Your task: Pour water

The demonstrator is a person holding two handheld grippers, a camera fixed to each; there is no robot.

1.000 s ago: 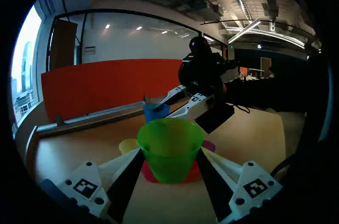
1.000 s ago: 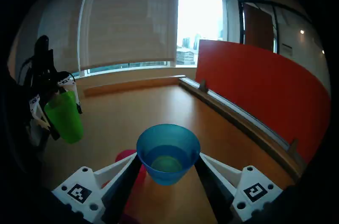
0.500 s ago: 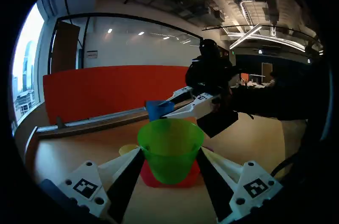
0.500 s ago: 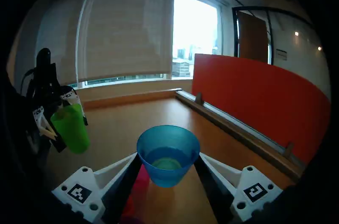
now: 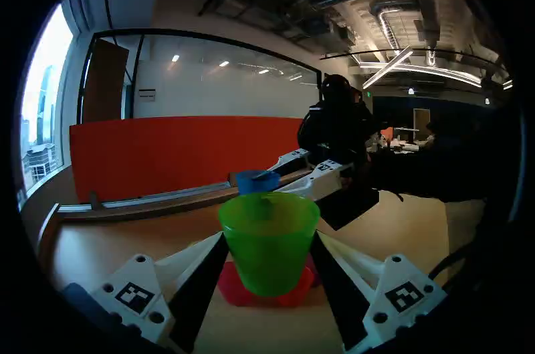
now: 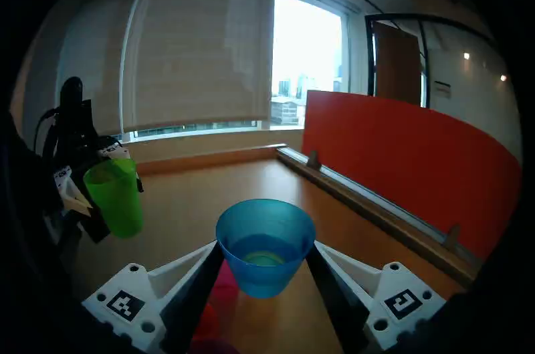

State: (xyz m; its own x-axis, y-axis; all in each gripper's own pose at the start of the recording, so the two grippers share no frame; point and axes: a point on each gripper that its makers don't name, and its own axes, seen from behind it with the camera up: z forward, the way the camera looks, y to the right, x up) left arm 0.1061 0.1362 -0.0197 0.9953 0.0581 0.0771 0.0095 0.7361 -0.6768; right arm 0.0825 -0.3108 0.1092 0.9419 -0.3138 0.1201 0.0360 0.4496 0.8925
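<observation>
My left gripper is shut on a translucent green cup, held upright above the wooden table. Just behind its rim in the left gripper view, the blue cup hangs in the right gripper. In the right gripper view my right gripper is shut on that blue cup, upright, with a little water in the bottom. The green cup shows at the left there, in the left gripper.
A red cup stands on the table under the green cup, and its red and pink shapes lie below the blue cup. An orange partition on a rail runs along the table's far side. Windows with blinds lie beyond.
Both cups have risen from the table. The blue cup has come closer to the green cup's rim. The yellow cup on the table has passed from sight in the left gripper view.
</observation>
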